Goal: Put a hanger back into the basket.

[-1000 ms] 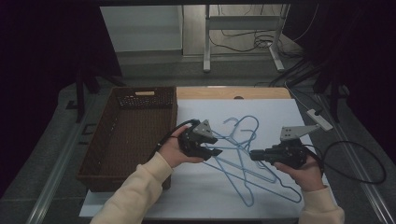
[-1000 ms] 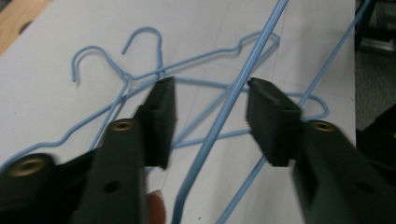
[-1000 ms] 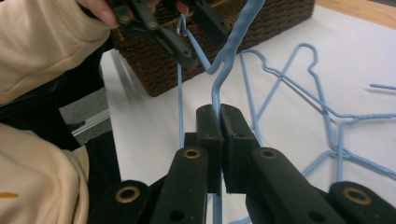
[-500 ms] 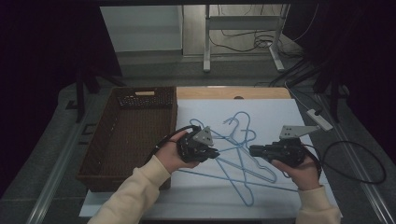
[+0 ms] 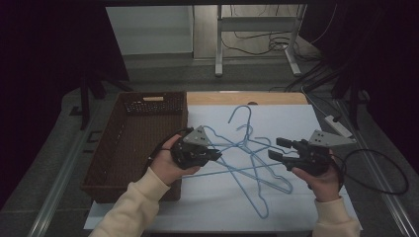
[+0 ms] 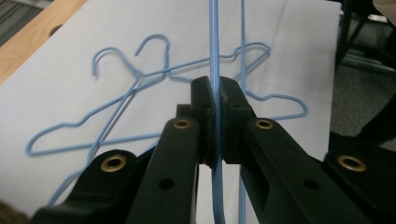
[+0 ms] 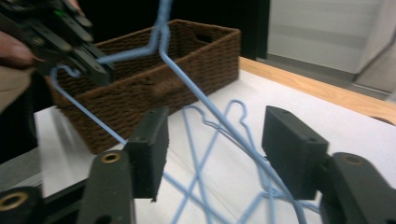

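The left hand-held gripper (image 6: 215, 100) is clamped on a thin blue wire hanger (image 5: 232, 170), lifted just over the white bench (image 5: 296, 118), its long bar running across toward the right hand-held gripper (image 5: 277, 149), whose jaws gape wide (hook end unclear). More blue hangers (image 5: 245, 129) lie tangled beside a brown woven basket (image 5: 129, 138)

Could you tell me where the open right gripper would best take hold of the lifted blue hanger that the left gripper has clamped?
Probably on the straight sloping arm of the lifted hanger, coming at it head-on so the wire crosses between the pads. That run already lies between the open jaws of the right gripper, clear of the pile of hangers on the table. The left gripper clamps another stretch of the wire, so both ends would be steadied.
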A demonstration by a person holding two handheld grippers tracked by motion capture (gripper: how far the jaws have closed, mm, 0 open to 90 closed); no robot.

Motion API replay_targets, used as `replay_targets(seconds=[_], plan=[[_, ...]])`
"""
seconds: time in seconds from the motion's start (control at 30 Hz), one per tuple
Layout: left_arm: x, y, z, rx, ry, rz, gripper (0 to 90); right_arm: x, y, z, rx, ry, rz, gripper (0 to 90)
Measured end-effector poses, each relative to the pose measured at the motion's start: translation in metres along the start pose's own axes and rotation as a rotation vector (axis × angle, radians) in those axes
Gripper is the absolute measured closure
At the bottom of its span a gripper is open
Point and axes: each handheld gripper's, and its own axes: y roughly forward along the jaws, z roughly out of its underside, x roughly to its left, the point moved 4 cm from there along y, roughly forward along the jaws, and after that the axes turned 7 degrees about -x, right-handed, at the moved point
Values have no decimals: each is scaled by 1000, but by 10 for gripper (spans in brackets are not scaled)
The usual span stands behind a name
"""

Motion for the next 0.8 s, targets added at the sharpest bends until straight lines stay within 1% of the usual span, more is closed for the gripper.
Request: replay_targets(seconds=[0.1, 0.17, 0.23, 0.3, 0.43, 0.6, 0.7, 0.8], plan=[[5, -6, 3, -13, -34, -27, 864, -5, 0, 3, -4, 3, 34, 377], [9, -12, 6, -34, -65, -53, 864, -7, 0, 5, -6, 6, 50, 363], [12, -18, 8, -48, -82, -65, 865, -9, 0, 7, -2, 3, 66, 350], [15, -23, 11, -58, -90, -78, 864, -11, 1, 9, 5, -1, 77, 349], [20, -36, 16, -88, -119, -104, 864, -14, 2, 15, 12, -14, 108, 338], [24, -51, 20, -120, -134, -134, 864, -15, 3, 24, 41, -18, 121, 339], [27, -62, 24, -140, -151, -159, 864, -16, 5, 30, 65, -27, 135, 339], [30, -73, 28, -155, -162, -184, 865, -17, 6, 39, 83, -21, 145, 339]])
